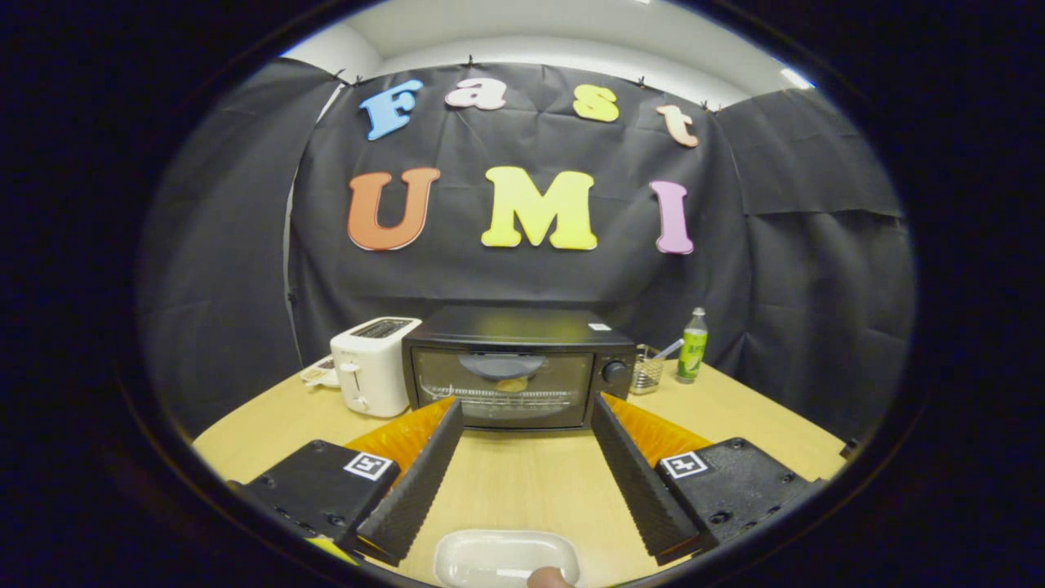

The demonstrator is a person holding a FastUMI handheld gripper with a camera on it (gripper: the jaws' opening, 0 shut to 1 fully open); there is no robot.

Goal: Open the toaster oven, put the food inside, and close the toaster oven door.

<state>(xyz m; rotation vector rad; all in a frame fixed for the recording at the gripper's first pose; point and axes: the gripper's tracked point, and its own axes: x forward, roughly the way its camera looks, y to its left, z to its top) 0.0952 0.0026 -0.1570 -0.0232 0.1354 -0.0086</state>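
Now we sweep from the left: a white pop-up toaster [371,365] stands on the counter [522,482], just beside the toaster oven [518,367], which sits dead ahead of us, beyond the fingertips. Its door is shut, the glass front squarely facing us, the long axis running left to right across the counter, the knob [613,371] on its right end. Through the glass we make out a rack and something small and yellowish on it; we cannot tell whether that is the food. Our claw [526,408] is spread wide, grasping nothing, its two fingers framing the oven door. Near us, between the fingers, lies a pale shallow dish [506,557] that looks empty, with a fingertip [549,578] touching its near rim. Further right, a wire holder [647,369] and a green bottle [693,345] stand behind the oven's corner. We judge either the opening step has not begun or the task is already finished. If it's the start, we go forward, reaching for the handle at the door's top edge, then pull down.
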